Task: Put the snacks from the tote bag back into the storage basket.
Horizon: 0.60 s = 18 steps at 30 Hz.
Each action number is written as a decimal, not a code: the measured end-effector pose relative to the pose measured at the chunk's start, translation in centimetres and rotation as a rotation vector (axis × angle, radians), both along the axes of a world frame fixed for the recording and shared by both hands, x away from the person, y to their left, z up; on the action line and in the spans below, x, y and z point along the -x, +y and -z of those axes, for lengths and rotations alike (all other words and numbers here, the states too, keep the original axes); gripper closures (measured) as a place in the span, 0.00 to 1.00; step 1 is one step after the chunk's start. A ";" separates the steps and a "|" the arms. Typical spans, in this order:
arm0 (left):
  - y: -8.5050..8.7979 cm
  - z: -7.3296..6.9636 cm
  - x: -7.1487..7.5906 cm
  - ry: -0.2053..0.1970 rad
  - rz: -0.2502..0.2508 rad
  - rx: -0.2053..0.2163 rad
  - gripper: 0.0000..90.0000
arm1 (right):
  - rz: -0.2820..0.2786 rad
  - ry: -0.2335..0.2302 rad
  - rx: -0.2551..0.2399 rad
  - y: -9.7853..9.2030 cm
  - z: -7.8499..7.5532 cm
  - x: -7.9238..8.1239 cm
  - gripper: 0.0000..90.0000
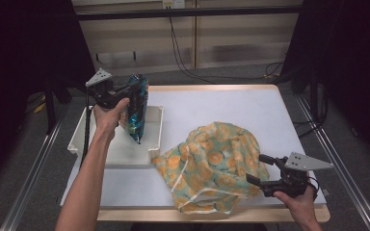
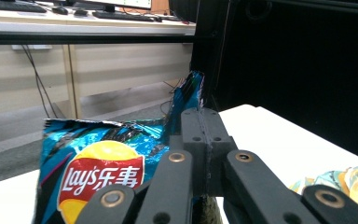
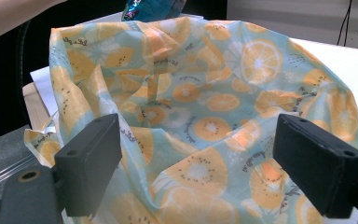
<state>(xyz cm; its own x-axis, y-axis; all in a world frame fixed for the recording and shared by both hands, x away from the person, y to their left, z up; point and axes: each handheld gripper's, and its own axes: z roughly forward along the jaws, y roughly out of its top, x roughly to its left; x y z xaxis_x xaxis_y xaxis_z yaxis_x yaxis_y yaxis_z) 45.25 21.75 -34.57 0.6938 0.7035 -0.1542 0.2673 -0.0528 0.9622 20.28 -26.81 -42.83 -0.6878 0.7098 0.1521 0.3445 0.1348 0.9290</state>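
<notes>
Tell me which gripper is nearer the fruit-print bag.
Right. The right gripper is open at the bag's edge; the left gripper holds a chip packet above the white tray, apart from it.

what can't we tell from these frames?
- Inside of the fruit-print bag: high view, its own folds cover it.
- Bottom of the chip bag: left gripper view, cut by the frame edge.
- Tray floor: partly hidden by forearm and chip bag.

Chip bag (image 2: pixel 98 168) btm cut off by frame edge – fruit-print bag (image 3: pixel 205 116) too, inside hidden.
</notes>
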 end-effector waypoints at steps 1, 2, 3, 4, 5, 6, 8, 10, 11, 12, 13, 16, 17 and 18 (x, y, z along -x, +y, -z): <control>-0.3 0.2 -0.1 -0.002 0.005 0.005 1.00 | 0.000 0.000 0.000 0.0 0.0 0.0 0.17; -0.5 0.3 -0.2 -0.001 0.014 0.005 1.00 | 0.000 0.000 0.000 -0.1 0.0 0.0 0.17; -0.7 0.4 -0.2 -0.003 0.022 -0.001 1.00 | 0.000 -0.001 0.001 -0.1 0.0 0.0 0.17; -0.9 0.5 -0.2 -0.006 0.010 -0.014 1.00 | 0.003 0.002 0.000 -0.1 0.1 0.0 0.17; -1.0 0.6 -0.2 -0.018 0.014 -0.021 1.00 | 0.004 0.002 0.000 -0.1 0.1 0.0 0.17; -1.3 0.7 -0.2 -0.024 0.022 -0.023 1.00 | 0.004 0.003 -0.002 -0.1 0.1 0.0 0.17; -1.6 0.9 -0.3 -0.018 0.038 -0.027 1.00 | 0.004 0.002 0.000 -0.1 0.1 0.0 0.17; -1.8 1.1 -0.4 -0.008 0.036 -0.027 1.00 | 0.004 0.002 -0.002 -0.1 0.1 0.0 0.17; -1.9 1.3 -0.5 -0.011 0.045 -0.022 1.00 | 0.005 0.005 -0.002 -0.1 0.1 0.0 0.17; -2.0 1.4 -0.6 -0.005 0.048 -0.024 1.00 | 0.003 0.004 0.000 -0.1 0.1 0.0 0.17; -2.1 1.4 -0.6 -0.001 0.048 -0.026 0.99 | 0.003 0.004 -0.001 0.0 0.1 0.0 0.17; -2.4 1.8 -0.7 0.007 0.058 -0.023 0.98 | -0.003 0.003 0.005 0.0 0.1 0.0 0.17; -2.6 1.8 -0.7 0.003 0.061 -0.014 0.98 | -0.004 0.003 0.005 0.0 0.2 0.0 0.17; -2.7 2.0 -0.7 0.010 0.068 -0.018 0.98 | -0.004 0.006 0.005 0.0 0.2 0.0 0.17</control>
<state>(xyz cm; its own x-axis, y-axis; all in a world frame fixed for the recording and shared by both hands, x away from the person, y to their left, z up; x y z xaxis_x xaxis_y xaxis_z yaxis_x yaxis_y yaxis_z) 45.93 19.10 -36.53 0.7389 0.6573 -0.1485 0.2717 -0.0888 0.9583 20.31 -26.78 -42.99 -0.6896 0.7078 0.1531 0.3496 0.1403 0.9263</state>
